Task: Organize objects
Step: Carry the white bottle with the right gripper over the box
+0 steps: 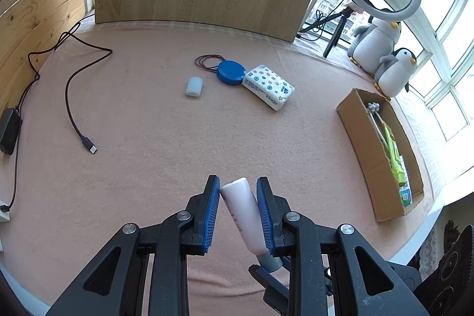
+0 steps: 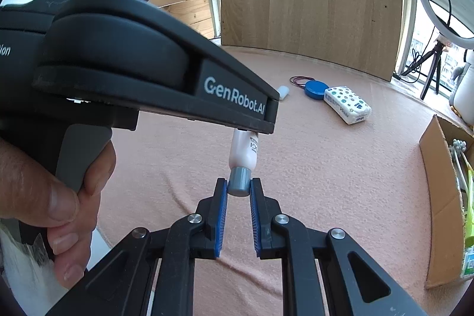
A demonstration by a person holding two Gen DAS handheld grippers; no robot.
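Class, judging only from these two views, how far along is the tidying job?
Done: a few items already lie in the cardboard box. In hand: the left gripper holds the white tube, the right gripper pinches its grey cap. Left: the tissue pack, blue disc and small white container.

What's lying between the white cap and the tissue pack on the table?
A round blue case, touching the tissue pack and apart from the white cap. The left wrist view shows it best.
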